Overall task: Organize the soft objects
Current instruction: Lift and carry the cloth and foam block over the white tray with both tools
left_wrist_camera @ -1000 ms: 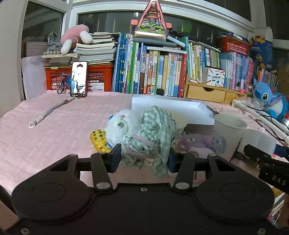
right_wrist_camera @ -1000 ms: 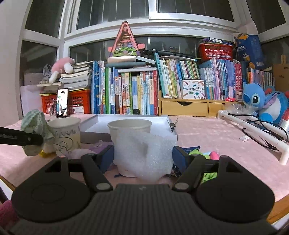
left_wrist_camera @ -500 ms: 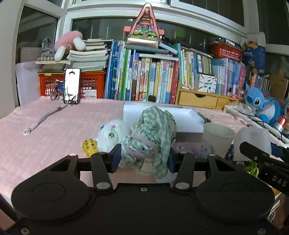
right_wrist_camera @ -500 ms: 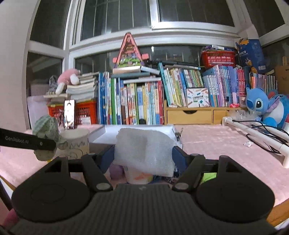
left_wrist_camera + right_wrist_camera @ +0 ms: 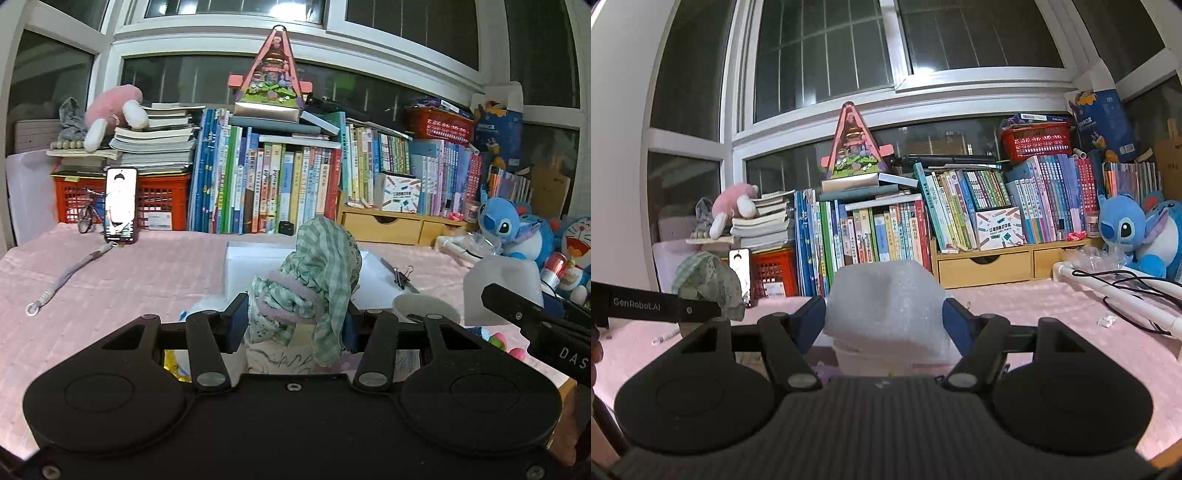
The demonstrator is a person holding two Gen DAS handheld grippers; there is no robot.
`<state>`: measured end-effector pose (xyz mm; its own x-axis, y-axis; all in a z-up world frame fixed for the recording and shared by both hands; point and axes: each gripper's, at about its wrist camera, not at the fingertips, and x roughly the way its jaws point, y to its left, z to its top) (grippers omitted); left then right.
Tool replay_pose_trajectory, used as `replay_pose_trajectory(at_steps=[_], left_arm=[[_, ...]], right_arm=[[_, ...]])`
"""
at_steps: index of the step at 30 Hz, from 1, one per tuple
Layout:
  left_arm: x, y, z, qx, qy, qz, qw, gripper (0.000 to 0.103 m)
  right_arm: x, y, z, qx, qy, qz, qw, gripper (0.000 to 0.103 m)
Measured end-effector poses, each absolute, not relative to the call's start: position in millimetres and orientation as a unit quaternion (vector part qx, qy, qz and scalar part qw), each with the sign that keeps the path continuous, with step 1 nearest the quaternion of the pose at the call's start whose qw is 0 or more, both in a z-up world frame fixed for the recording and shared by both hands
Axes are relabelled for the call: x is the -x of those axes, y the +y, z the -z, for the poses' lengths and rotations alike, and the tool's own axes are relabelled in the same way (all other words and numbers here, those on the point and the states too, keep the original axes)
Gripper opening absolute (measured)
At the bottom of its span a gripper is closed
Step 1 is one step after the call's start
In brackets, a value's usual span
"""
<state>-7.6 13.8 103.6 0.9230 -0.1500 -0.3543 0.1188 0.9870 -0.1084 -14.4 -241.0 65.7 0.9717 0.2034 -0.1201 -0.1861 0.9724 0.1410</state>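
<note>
the left gripper [image 5: 293,319] had its blue pads pressed in on a bundle of green checked cloth [image 5: 317,273], the jaws standing only partly apart with the cloth filling the gap between them. a pale purple fuzzy band [image 5: 288,302] wound across the bundle just above the pads. the bundle rose well above the jaws and a flap of it hung down below the right pad. beneath the jaws sat a paper cup with scribbled drawings [image 5: 280,360], mostly hidden by the gripper's body, and beyond the jaws lay a white flat box [image 5: 258,266] on the pink quilted tablecloth [image 5: 129,277]. to the right of those jaws stood another paper cup [image 5: 424,308], only its rim showing.

the right gripper [image 5: 884,321] held a folded piece of white bubble wrap [image 5: 886,299], its pads closed against both sides with the jaws about half apart. the wrap stood up above the pads, and a white cup [image 5: 871,360] showed just below it, under the jaws. whether the wrap touched that cup cannot be told. far to the left of these jaws, the other gripper's finger crossed the right wrist view with the green cloth at its tip.

beyond both sets of jaws ran a row of books [image 5: 280,188], with a blue plush toy [image 5: 1123,232] off to the right.
</note>
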Motion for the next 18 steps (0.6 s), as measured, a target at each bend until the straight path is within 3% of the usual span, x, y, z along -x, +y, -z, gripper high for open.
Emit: replay_pose_trajectory(at_steps=[18], left_arm=[[-76.5, 24.1, -142.2, 0.065, 0.22, 0.102, 0.968, 0.047]], right_arm=[[-50.7, -262.5, -95.5, -0.089, 0.121, -0.126, 0.981, 0.071]])
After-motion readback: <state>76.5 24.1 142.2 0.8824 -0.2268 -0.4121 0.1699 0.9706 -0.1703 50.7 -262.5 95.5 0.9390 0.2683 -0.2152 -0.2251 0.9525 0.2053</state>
